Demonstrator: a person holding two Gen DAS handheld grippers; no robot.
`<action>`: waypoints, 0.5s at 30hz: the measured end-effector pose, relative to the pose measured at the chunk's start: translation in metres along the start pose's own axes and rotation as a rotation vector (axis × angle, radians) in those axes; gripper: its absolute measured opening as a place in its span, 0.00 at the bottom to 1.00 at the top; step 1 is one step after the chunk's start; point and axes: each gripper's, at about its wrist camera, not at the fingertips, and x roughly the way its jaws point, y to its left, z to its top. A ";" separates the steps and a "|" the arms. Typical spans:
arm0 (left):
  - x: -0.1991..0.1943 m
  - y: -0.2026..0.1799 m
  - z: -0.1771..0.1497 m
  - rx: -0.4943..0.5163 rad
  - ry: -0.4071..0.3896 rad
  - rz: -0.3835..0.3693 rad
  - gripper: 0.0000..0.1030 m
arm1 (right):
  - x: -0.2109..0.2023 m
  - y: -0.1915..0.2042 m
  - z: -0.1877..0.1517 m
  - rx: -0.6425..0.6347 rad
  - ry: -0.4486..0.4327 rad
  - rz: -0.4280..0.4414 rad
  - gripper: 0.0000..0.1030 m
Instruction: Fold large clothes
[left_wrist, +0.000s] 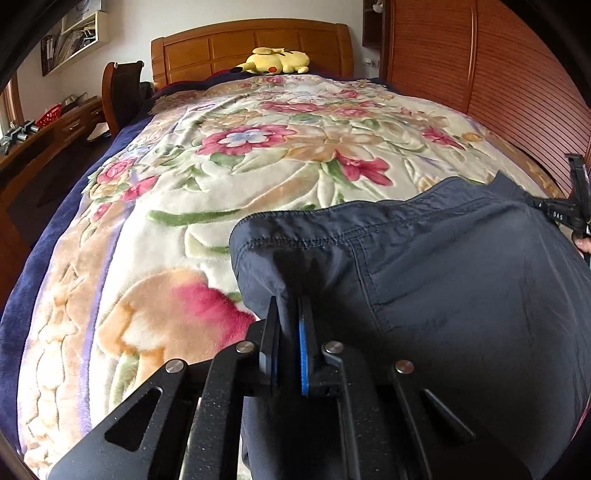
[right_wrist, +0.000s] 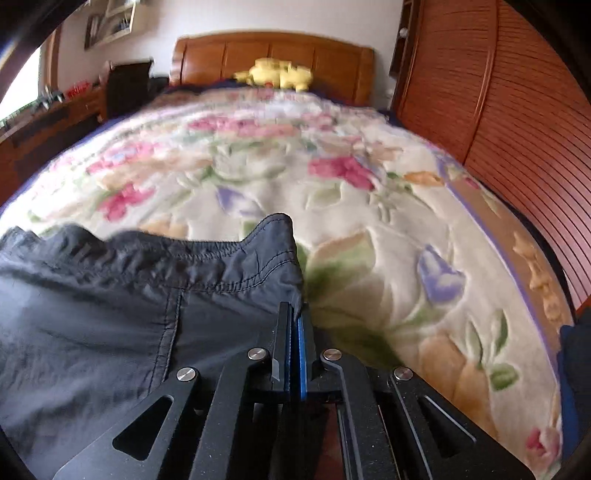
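Left gripper (left_wrist: 289, 306) and right gripper (right_wrist: 295, 314) both clamped on the dark trousers (left_wrist: 424, 277).

We pinch opposite ends of the waistband, so the garment hangs stretched between us over the floral blanket (left_wrist: 240, 166), ready, we judge, to lay flat and fold.

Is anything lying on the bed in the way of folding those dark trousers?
Nothing visible. Both grippers, left and right, are shut on the trousers at the waist corners. The blanket ahead is bare; the yellow plush toy lies far off at the headboard.
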 end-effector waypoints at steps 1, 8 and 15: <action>-0.001 -0.001 0.000 0.009 -0.002 0.006 0.08 | 0.003 0.000 0.000 -0.004 0.010 0.007 0.02; -0.024 0.002 -0.002 0.008 -0.025 0.001 0.33 | -0.008 -0.009 0.003 -0.006 0.009 0.038 0.21; -0.077 -0.007 -0.016 0.035 -0.116 -0.020 0.73 | -0.084 -0.011 -0.016 -0.017 -0.103 0.083 0.53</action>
